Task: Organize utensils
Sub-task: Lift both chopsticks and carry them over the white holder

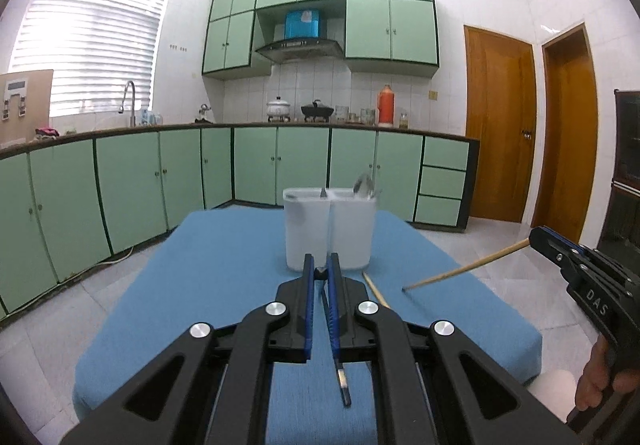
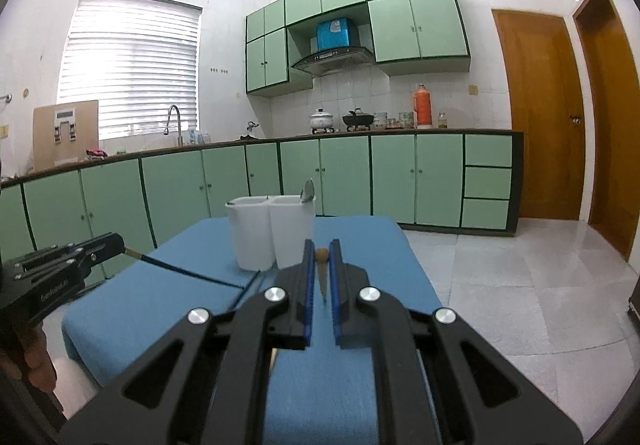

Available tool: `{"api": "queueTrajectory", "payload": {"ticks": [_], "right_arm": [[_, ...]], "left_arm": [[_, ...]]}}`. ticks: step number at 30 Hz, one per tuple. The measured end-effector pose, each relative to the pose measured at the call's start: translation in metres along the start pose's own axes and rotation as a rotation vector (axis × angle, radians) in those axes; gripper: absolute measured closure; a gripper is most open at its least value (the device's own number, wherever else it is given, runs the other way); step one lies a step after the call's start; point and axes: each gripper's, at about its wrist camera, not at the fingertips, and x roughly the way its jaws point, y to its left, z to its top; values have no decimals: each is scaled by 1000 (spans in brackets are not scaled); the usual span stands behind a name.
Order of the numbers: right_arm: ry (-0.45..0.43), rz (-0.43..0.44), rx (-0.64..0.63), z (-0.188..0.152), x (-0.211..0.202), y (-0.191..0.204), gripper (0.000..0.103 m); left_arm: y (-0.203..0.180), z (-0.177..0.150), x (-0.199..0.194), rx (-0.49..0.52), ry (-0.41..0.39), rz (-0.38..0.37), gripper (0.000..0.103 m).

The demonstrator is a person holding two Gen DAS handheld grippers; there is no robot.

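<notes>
Left gripper (image 1: 321, 269) clamped on dark chopstick (image 1: 335, 341) — right gripper (image 2: 321, 255) on wooden chopstick (image 1: 464, 270).

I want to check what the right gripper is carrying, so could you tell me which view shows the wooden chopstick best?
The left wrist view: the wooden chopstick shows along its length, running from the right gripper down toward the blue table. The right wrist view shows only its foreshortened end between the fingers.

The blue table (image 1: 208, 285) and its far-edge white holder (image 2: 272, 233) are viewed closely from both wrist cameras, side by side.
</notes>
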Motion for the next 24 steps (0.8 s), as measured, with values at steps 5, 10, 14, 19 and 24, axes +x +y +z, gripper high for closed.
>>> {"api": "queueTrajectory", "payload": {"ticks": [5, 10, 14, 19, 24], "right_arm": [[33, 38, 16, 25, 16, -5, 97], [50, 62, 1, 52, 29, -5, 97], [83, 105, -2, 73, 43, -5, 97], [131, 145, -23, 92, 61, 1, 97], [138, 177, -51, 114, 72, 9, 97]], "left_arm": [[6, 22, 6, -20, -6, -13, 97], [14, 43, 12, -34, -19, -19, 97], [17, 60, 21, -24, -19, -18, 97], [21, 78, 33, -27, -3, -40, 97], [24, 90, 39, -21, -12, -40, 97]]}}
